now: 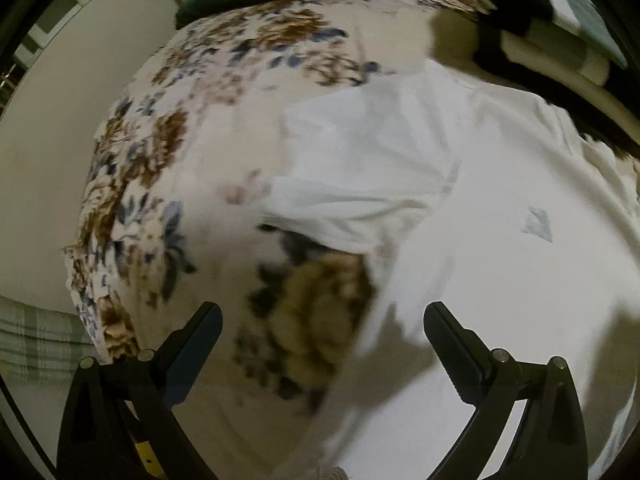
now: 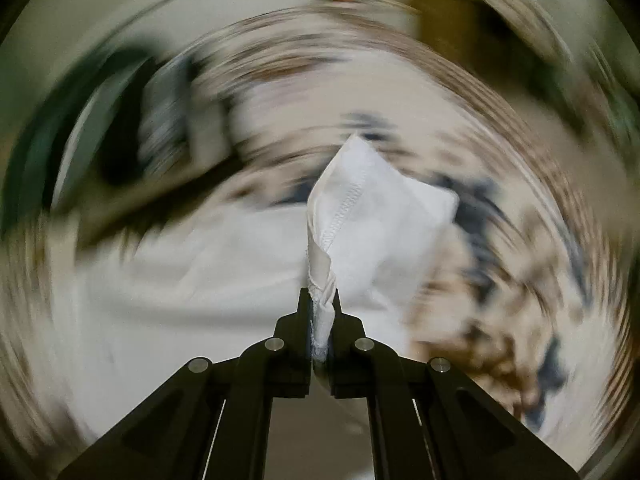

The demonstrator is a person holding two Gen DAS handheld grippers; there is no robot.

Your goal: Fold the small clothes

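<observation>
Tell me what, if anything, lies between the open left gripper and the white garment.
Nothing visible does. The left gripper hangs open over the white garment on the floral bedsheet, with only open space below it.

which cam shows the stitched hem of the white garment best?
Right wrist: the stitched hem is sharp, pinched in the shut right tongs while the background blurs. Left wrist shows the white garment spread on the floral sheet, blurred, hem unreadable.

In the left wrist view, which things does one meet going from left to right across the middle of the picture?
Plain beige wall → floral bedsheet → white garment, which reaches the right edge.
</observation>
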